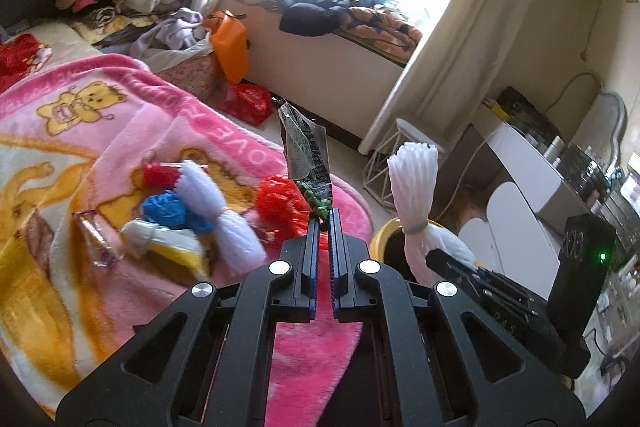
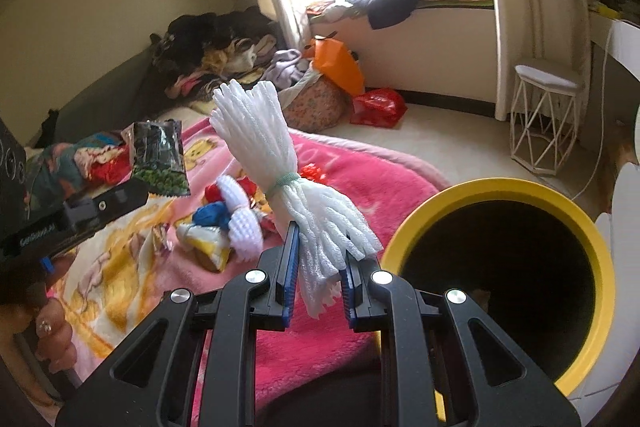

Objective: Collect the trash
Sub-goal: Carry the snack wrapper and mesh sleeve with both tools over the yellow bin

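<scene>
My left gripper is shut on a dark green snack wrapper, which stands up from its tips above the pink blanket. The same snack wrapper shows at the left of the right wrist view. My right gripper is shut on a white foam net bundle, also seen in the left wrist view as the foam net bundle. A yellow-rimmed bin with a dark inside stands just right of the right gripper. More trash lies on the blanket: a red bag, a blue bag, a second foam net.
A white wire stool stands on the floor near the window ledge. A red plastic bag and an orange bag lie by the bed's far side. Clothes are piled at the back. A person's fingers hold the left gripper's handle.
</scene>
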{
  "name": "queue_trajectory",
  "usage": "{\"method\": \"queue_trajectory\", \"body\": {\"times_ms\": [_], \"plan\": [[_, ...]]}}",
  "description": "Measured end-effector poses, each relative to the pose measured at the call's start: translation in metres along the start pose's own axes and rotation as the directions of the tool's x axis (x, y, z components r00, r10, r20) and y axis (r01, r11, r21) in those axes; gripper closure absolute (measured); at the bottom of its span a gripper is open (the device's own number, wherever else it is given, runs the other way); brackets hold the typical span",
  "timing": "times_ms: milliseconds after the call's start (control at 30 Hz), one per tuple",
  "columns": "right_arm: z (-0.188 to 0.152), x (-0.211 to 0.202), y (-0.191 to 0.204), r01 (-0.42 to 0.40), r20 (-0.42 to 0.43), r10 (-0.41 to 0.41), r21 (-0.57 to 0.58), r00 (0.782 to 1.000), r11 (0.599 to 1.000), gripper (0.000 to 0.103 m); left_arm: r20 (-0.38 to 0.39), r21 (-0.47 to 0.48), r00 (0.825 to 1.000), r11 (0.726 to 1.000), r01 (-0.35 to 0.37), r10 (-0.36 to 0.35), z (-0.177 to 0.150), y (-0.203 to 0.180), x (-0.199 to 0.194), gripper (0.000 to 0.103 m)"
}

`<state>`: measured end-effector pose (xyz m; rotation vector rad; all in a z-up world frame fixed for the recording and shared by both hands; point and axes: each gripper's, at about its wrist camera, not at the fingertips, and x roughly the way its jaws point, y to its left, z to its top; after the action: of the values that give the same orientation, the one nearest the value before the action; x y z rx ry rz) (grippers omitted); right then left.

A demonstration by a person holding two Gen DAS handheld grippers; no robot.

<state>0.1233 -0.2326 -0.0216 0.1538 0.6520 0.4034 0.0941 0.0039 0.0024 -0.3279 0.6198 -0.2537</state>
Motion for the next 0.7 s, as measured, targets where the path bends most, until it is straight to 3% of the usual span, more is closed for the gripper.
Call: {"method": "queue_trajectory", "body": {"times_ms": [700], "plan": [[-0.004, -0.028, -0.06, 0.095, 0.044, -0.102, 0.133, 0.994, 0.987, 0.085, -0.051, 0.089, 0.995, 0.992, 0.091, -0.087, -0.012, -0.05, 0.023, 0.101]]}}
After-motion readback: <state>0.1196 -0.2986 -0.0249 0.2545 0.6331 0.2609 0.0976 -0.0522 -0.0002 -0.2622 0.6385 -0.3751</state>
